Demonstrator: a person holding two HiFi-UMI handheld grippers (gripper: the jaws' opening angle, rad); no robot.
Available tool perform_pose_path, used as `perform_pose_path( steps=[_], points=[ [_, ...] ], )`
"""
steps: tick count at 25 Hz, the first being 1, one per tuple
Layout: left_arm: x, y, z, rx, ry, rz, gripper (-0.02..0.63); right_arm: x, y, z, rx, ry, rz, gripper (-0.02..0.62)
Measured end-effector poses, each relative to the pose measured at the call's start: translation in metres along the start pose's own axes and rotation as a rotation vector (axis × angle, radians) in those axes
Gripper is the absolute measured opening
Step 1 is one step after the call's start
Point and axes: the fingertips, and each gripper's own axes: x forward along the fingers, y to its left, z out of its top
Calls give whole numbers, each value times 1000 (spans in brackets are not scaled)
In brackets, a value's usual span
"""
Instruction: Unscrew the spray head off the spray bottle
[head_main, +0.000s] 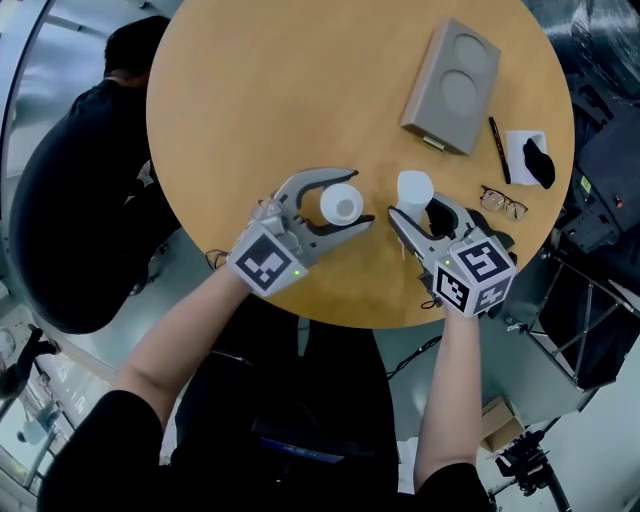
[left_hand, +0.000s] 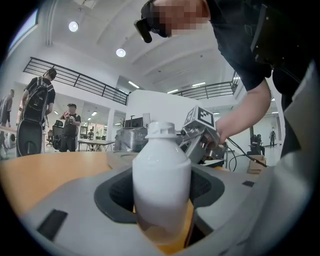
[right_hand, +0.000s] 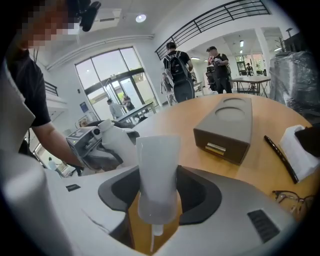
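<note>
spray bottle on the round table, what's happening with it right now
A person stands at the round wooden table with a gripper in each hand. The left gripper is clamped on the white bottle, which is upright with its threaded neck bare. The right gripper grips the spray head, held apart from the bottle with its dip tube hanging below the jaws. So the head is already off the bottle.
</note>
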Motion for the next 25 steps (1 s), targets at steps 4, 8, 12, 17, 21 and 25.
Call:
perform_pose_path(
  steps=[4, 8, 12, 17, 21, 25],
  points=[
    [8, 2, -27, -8, 26, -13, 304, 16, -9, -16, -5, 62, -35, 230],
    [12, 1, -44, -8, 53, -26, 304, 29, -12, -26, -21, 115, -52, 230],
    [12, 0, -50, -18, 67, -43, 304, 37, -10, -31, -28, 152, -45, 230],
    [5, 1, -60, -5, 125, -58, 308, 52, -2, -39, -35, 201, -29, 233],
    [-3, -1, -67, 4, 212, -80, 341, 56, 5, -37, -59, 218, -34, 235],
    [-11, -6, -63, 25, 233, -105, 367, 55, 16, -31, -63, 216, -17, 264]
  ],
)
